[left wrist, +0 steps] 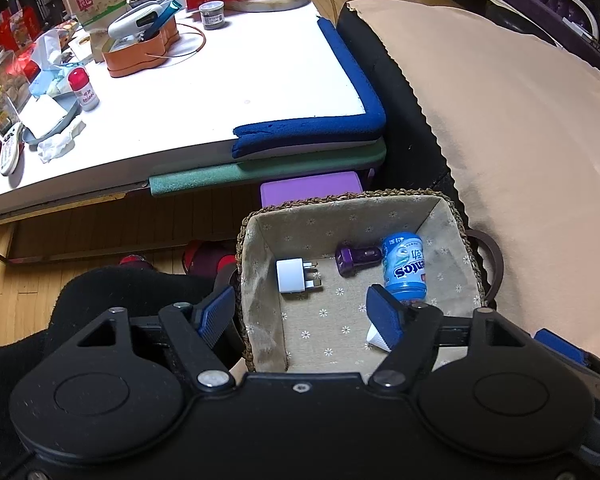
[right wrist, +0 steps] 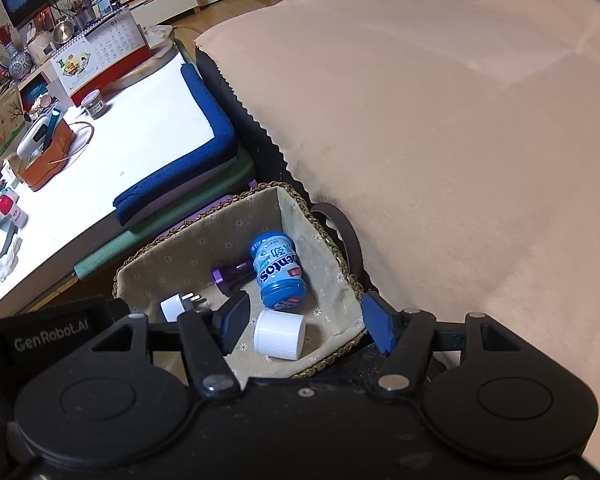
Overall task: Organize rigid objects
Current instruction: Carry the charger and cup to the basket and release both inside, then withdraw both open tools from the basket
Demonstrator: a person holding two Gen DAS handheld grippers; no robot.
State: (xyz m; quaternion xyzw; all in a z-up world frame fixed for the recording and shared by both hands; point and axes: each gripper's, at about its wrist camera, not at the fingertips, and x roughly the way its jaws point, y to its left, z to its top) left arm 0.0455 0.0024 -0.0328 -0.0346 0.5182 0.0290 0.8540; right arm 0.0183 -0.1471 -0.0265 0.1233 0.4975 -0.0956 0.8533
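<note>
Right wrist: white cap (right wrist: pixel 279 335) in basket (right wrist: pixel 332 258).

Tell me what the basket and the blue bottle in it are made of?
The basket looks like woven straw or grass, going by its braided brown rim, lined with beige flowered cloth that looks soft and matte. The blue bottle seems to be plastic: it is smooth and shiny under a printed wrap label.

Woven straw basket (left wrist: pixel 474 264), floral cloth lining; glossy plastic bottle (left wrist: pixel 404 266); ribbed white cap (right wrist: pixel 279 335).
</note>
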